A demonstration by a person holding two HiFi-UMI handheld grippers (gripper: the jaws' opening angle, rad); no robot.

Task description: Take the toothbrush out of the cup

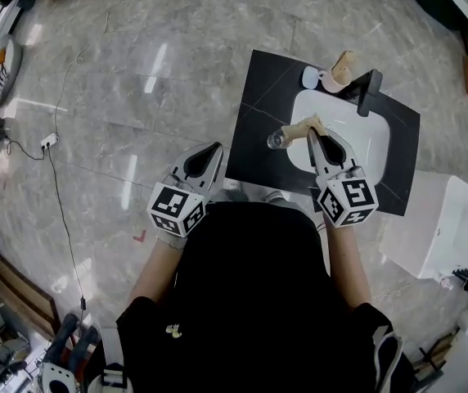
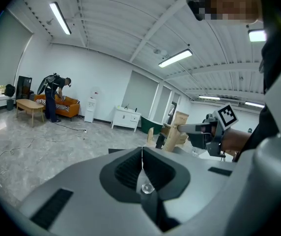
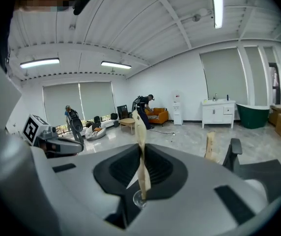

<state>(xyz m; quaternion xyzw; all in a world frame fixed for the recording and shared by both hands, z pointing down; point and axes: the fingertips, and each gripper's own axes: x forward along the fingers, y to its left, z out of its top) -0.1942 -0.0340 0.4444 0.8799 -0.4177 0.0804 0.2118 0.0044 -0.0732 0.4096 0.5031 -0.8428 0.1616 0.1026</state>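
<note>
Our right claw [image 1: 312, 131] pinches the beige toothbrush [image 1: 298, 128] above the white sink [image 1: 375, 150], the brush's tip beside a clear cup [image 1: 276, 140] on the black bench [image 1: 254, 109]. Our left claw [image 1: 215, 148], pressed together and empty, hangs over the floor.

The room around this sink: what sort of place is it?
Probably an open studio or showroom, not a real bathroom: the sink sits in a lone black counter on a wide floor, with an orange sofa and a green bathtub beyond.
</note>
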